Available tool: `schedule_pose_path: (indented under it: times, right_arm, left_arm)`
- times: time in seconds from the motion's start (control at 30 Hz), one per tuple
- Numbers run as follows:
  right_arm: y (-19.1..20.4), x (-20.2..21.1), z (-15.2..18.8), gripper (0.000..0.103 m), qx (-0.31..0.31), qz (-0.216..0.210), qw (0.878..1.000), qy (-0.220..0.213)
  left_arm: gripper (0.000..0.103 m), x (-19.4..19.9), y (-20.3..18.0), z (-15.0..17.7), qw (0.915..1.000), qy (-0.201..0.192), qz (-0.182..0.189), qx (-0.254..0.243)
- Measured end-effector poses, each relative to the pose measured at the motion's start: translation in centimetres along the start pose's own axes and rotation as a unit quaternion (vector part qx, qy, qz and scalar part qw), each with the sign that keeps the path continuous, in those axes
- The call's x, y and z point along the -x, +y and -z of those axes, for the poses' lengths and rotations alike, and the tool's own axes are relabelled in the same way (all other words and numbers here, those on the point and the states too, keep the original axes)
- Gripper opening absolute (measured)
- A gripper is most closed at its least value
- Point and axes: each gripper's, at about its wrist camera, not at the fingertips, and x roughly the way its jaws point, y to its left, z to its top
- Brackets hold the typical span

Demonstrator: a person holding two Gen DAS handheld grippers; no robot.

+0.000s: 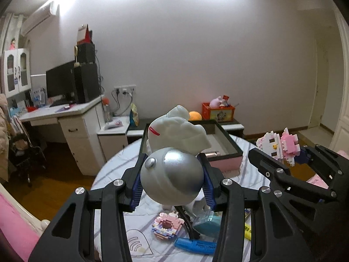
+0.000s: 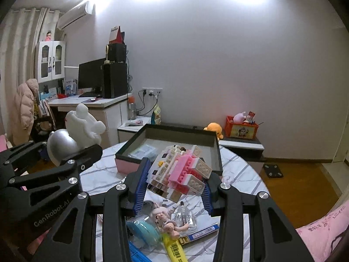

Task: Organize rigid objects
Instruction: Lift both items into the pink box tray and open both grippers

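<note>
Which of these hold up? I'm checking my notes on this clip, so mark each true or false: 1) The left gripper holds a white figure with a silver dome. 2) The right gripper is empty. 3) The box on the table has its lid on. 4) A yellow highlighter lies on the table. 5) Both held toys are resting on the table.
1) True: the left gripper is clamped on the white and silver figure.
2) False: the right gripper grips a pink and white brick model.
3) False: the box is open on top.
4) True: the yellow highlighter lies below the right gripper.
5) False: both are lifted clear of the table.
</note>
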Motion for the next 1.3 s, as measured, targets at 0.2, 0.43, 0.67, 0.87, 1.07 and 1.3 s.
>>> schedule_pose_path:
  times: [0.2,0.43,0.67,0.87,1.07,1.3]
  right_arm:
    - [0.2,1.0,-0.6,0.043,-0.002,0.003,1.000,-0.013]
    - [0.3,0.7,-0.8,0.043,0.002,-0.001,1.000,-0.012]
    - [-0.7,-2.6,-2.7,0.043,0.003,-0.007,1.000,-0.003]
    - [-2.0,-8.7,-5.1,0.043,0.009,-0.013,1.000,0.025]
    - [-3.1,-17.3,-5.3,0.043,0.013,-0.024,0.995,0.097]
    - [-4.3,-26.2,-2.2,0.044,0.015,-0.029,0.976,0.213]
  left_arm:
    - [0.047,0.7,-0.2,-0.3,0.9999,-0.010,-0.002,-0.007]
    - [0.047,-0.7,-0.2,-1.3,0.9998,-0.009,-0.007,-0.018]
    - [0.047,-4.6,-0.2,-3.5,0.9995,-0.010,-0.006,-0.031]
    - [0.047,-11.4,-0.1,-6.3,0.9984,0.019,-0.002,-0.054]
    - [0.046,-20.9,0.2,-6.8,0.9917,0.104,0.016,-0.074]
    - [0.047,-29.2,-0.7,-3.9,0.9729,0.207,0.027,-0.099]
